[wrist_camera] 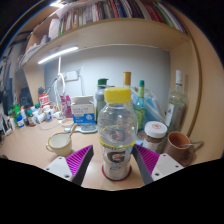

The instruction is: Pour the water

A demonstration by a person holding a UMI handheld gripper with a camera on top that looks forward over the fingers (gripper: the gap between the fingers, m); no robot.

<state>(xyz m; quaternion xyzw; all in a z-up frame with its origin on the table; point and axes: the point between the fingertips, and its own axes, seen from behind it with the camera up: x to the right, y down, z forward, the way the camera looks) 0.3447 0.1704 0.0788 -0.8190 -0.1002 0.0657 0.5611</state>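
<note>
Bottle [117,135], yellow cap on, clamped between my fingers [113,163] above bench [25,150]. Risk: slip or spill near white cup [59,142] left, brown mug [180,147] right.

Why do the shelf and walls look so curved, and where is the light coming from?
Gripper view: the wide-angle lens bends the bookshelf and the wall into arcs; a tube lamp under the shelf glares white, washing out the wall beside it; the bottle, held between the jaws, is sharp and evenly lit, with soft shine on its clear plastic.
</note>
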